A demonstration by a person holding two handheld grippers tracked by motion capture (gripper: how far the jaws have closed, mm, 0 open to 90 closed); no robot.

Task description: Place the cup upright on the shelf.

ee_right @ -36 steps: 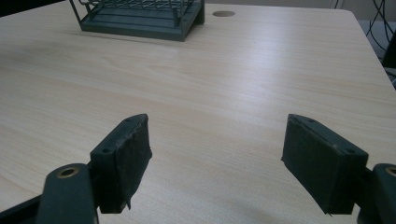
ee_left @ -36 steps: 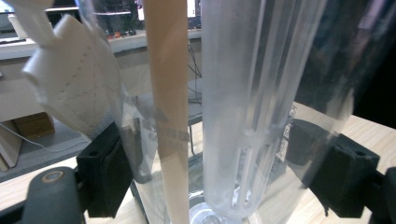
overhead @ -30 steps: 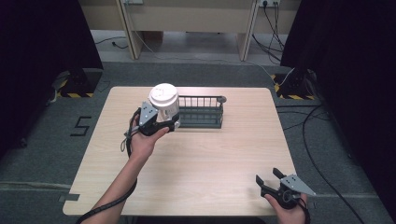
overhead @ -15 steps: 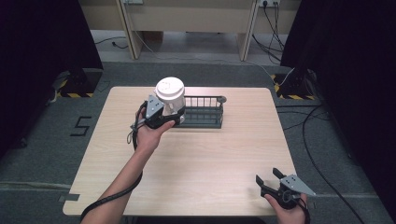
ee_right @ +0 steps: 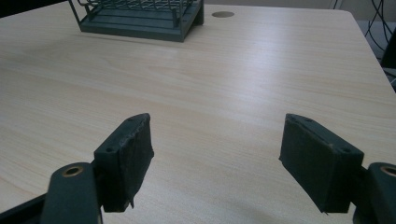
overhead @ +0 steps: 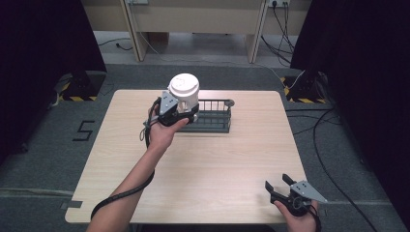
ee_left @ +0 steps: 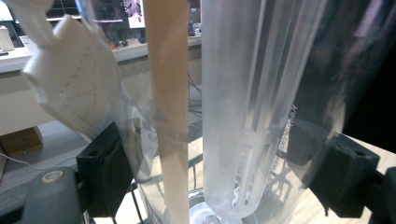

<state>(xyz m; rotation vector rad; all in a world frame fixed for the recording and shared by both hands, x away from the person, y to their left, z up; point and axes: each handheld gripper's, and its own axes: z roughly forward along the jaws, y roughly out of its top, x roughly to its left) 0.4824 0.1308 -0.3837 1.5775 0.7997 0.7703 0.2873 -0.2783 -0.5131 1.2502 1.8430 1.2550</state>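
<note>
The work in hand looks like placing a clear plastic cup (overhead: pixel 184 94) into or beside the dark wire rack (overhead: pixel 212 116) at the far side of the surface (overhead: pixel 208 159). As far as the pictures show, the pick-up is done — the cup, white lid on top, is off the surface and carried over the rack's near-left end. What is left, by my judgement, is the lowering, the release and the withdrawal; whether the cup's base already touches the rack cannot be told from the high view.

The left gripper (overhead: pixel 175 112) has its jaws closed on the cup. In the left gripper view the transparent wall of the cup (ee_left: pixel 233 107) stands directly between the two black pads, one pressing at each side low on the body, and the cup rises upright above them. A tan strip shows through the plastic just inside the left pad, and a white folded paper piece (ee_left: pixel 70 88) hangs above and outside that pad — I cannot tell what it is attached to.

The right gripper (overhead: pixel 279 186) rests low near the surface's near-right edge, jaws spread wide with nothing between them. In its own view bare wood lies between and ahead of the pads, and the rack (ee_right: pixel 140 18) stands well beyond them, ahead and to the left.
</note>
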